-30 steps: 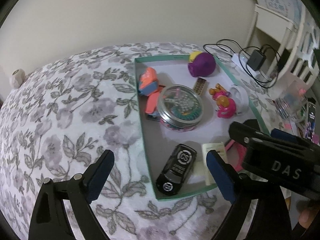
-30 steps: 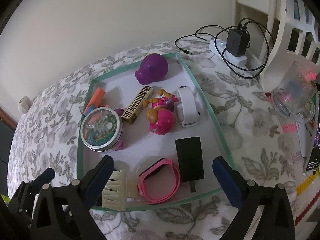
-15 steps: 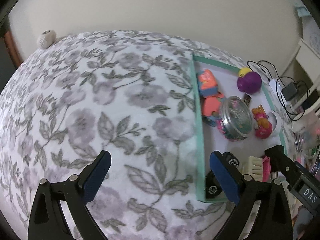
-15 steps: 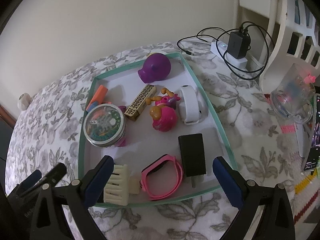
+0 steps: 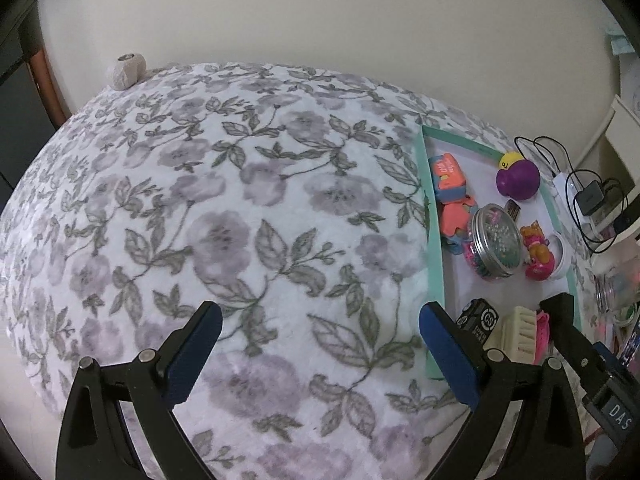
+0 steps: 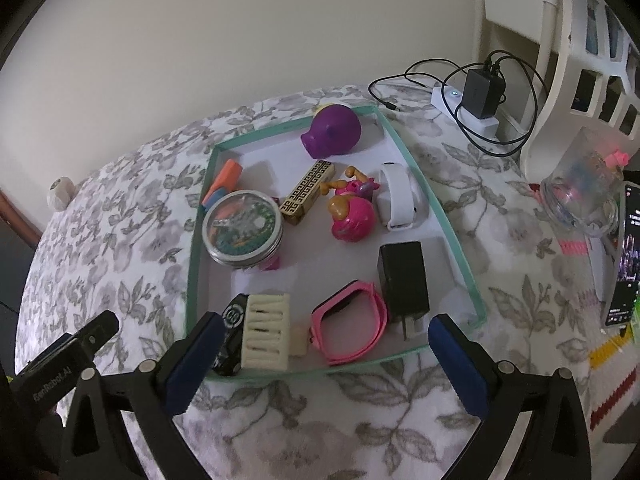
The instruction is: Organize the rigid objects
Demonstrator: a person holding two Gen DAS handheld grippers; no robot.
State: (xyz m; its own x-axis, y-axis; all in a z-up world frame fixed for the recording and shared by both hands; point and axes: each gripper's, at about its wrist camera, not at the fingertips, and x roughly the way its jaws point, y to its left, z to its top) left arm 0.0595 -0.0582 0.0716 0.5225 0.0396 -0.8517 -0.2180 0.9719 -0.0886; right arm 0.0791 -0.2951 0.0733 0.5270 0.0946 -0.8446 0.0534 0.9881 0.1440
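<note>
Both sets of jaws stand spread with nothing between them; the left gripper (image 5: 320, 354) has just finished opening and hangs over bare floral cloth (image 5: 248, 216), while the right gripper (image 6: 326, 360) hangs over the near rim of the green tray (image 6: 456, 240). All the rigid items lie inside that tray: a pink band (image 6: 350, 328) touching a black charger (image 6: 402, 280), a cream comb (image 6: 266, 330) lying partly over a black toy car (image 6: 232, 338), with a round tin (image 6: 242, 232), a pink doll (image 6: 352, 218), a white band (image 6: 398, 196) and a purple toy (image 6: 332, 130) further in. Crowding looks like the main risk: reaching for the comb could drag the car along, though how far they overlap is hard to judge. A low pass might also catch the tray wall and shift everything.
</note>
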